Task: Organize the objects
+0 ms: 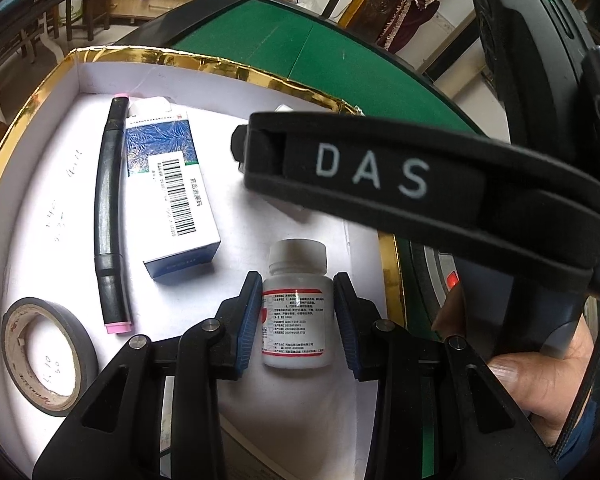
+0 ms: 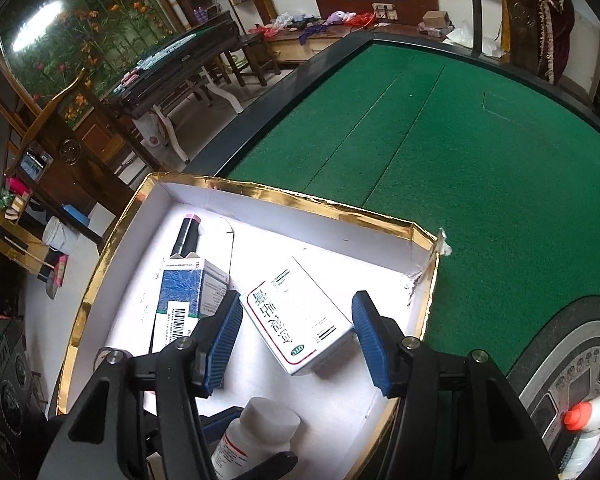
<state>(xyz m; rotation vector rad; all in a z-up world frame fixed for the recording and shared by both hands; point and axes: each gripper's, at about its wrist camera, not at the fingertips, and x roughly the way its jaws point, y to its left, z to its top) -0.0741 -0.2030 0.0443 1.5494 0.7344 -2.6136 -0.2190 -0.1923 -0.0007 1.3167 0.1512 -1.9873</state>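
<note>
A gold-rimmed white box (image 1: 172, 58) (image 2: 300, 200) lies on the green table (image 2: 460, 152). My left gripper (image 1: 298, 280) is shut on a white pill bottle (image 1: 298, 312) (image 2: 260, 420) just above the box floor near its right wall. My right gripper (image 2: 298, 300) is shut on a white medicine carton with red print (image 2: 300, 320), which sits askew between the blue pads over the box's far right part. In the left wrist view the right gripper's black strap hides most of that carton. A black marker with pink ends (image 1: 110, 216) (image 2: 186, 236), a blue-and-white carton (image 1: 172, 184) (image 2: 180, 292) and a tape roll (image 1: 48, 352) lie in the box.
A person's hand (image 1: 540, 368) holds the right gripper's handle at the right. A round grey panel (image 2: 560, 360) is set into the table beside the box, with a white bottle with an orange cap (image 2: 588, 412) on it. Wooden furniture stands beyond the table's edge.
</note>
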